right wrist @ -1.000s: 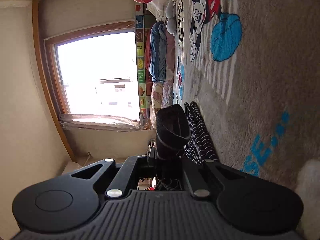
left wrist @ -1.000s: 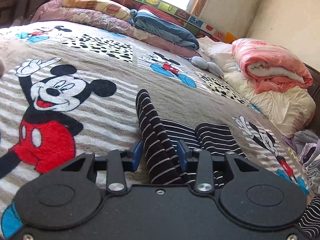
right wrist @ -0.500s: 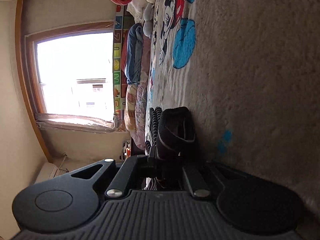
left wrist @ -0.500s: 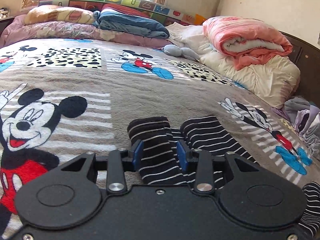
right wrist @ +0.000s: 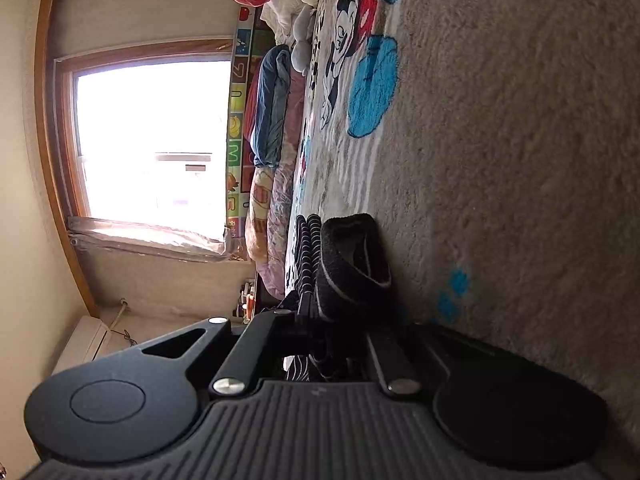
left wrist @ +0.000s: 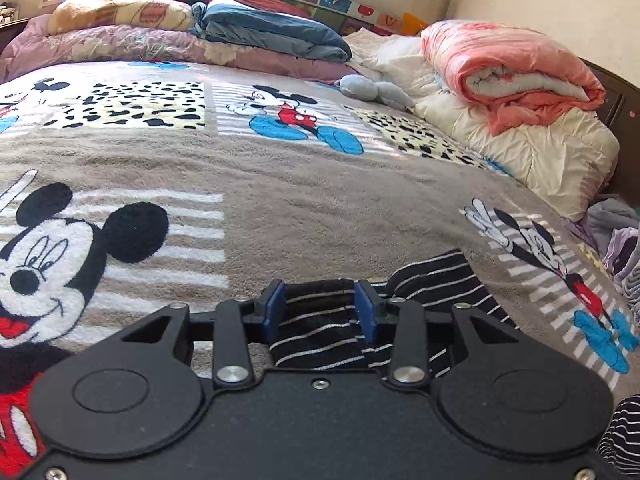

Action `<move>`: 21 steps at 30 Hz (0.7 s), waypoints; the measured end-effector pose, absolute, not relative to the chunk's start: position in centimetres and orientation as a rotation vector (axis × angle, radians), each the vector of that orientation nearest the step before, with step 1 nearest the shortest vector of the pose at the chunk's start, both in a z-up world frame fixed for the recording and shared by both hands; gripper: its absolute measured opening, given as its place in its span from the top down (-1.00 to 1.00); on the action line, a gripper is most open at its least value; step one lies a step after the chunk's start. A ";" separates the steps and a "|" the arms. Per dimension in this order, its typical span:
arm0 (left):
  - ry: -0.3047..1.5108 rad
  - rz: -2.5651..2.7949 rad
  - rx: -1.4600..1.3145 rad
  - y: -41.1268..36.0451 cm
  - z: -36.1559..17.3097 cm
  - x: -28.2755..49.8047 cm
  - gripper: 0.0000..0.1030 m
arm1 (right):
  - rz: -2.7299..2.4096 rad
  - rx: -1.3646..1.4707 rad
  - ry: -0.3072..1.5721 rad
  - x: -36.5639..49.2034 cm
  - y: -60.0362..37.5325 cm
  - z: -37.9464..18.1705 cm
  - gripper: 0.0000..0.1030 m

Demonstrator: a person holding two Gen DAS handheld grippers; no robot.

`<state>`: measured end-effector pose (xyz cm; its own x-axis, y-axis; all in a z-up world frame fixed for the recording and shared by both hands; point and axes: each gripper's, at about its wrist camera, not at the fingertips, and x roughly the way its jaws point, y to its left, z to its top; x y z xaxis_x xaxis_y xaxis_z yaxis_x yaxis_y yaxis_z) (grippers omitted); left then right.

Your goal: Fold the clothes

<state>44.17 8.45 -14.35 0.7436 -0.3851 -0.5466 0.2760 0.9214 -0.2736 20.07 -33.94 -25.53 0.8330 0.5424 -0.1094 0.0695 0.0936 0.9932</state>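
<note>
1. The left gripper [left wrist: 320, 308] sits low on the blanket [left wrist: 304, 204], its blue pads [left wrist: 275, 310] pinching a fold of the striped garment [left wrist: 316, 320] between them.
2. More of that striped cloth spreads just to the right of the left gripper, flat on the blanket.
3. The right gripper [right wrist: 340, 320] is rolled on its side, jaws clamped on a dark bunched edge of the garment straight ahead of it.
4. Far beyond the left gripper, a pink quilt [left wrist: 508, 76] and a blue folded cover [left wrist: 272, 34] are piled.

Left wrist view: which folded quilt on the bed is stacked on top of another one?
The pink quilt at far right; it sits on the cream quilt. The blue quilt lies along the headboard.
</note>
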 end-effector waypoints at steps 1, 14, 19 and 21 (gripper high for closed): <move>0.633 -0.378 -0.194 8.3 -14.4 44.2 0.28 | 0.375 1.446 0.523 20.1 -33.9 -25.5 0.82; 0.585 -0.291 -0.421 10.7 -11.7 37.1 0.03 | 0.378 1.396 0.493 20.3 -34.3 -25.1 0.81; 0.567 -0.233 -0.524 12.0 -10.9 29.5 0.03 | 0.372 1.378 0.477 20.6 -34.5 -24.8 0.81; 0.569 -0.201 -0.484 11.8 -10.6 26.4 0.04 | 0.376 1.366 0.479 20.8 -34.4 -24.7 0.81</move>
<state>26.39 11.80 -10.56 0.8269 -0.3128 -0.4673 0.0508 0.8692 -0.4918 20.76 -34.39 -24.71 0.8468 0.5210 -0.1073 0.0202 0.1700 0.9852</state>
